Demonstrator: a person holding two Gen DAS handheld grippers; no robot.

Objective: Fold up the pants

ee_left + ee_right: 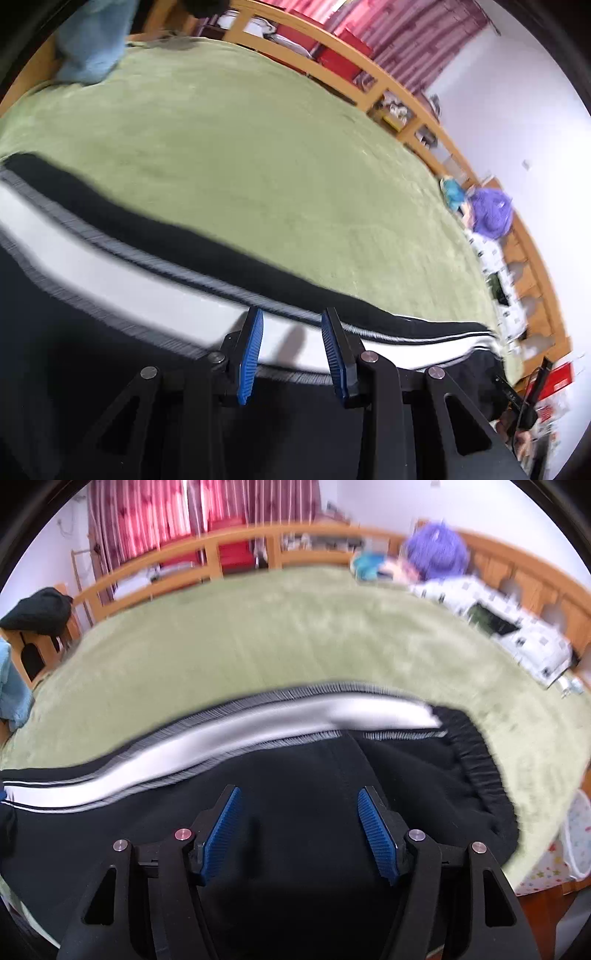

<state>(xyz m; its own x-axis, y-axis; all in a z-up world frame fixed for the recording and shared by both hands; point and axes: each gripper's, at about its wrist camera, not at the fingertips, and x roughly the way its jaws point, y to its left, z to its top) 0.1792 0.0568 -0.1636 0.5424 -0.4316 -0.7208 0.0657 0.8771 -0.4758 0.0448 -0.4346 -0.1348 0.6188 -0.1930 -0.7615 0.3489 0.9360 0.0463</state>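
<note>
Black pants [92, 350] with a white side stripe [122, 266] lie flat on a green bed cover [258, 166]. My left gripper [291, 325] is open and empty, hovering just over the stripe along a leg. In the right wrist view the same pants [295, 768] show their elastic waistband [476, 760] at the right and the stripe [258, 727] curving across. My right gripper [299, 805] is open and empty over the black fabric near the waist.
A wooden bed rail [332, 70] runs along the far side. A purple plush [436, 550], a teal item [369, 565] and a patterned pillow [517, 631] lie at the bed's far right. Blue cloth [96, 40] hangs at the far left. A white basket [578, 838] stands beside the bed.
</note>
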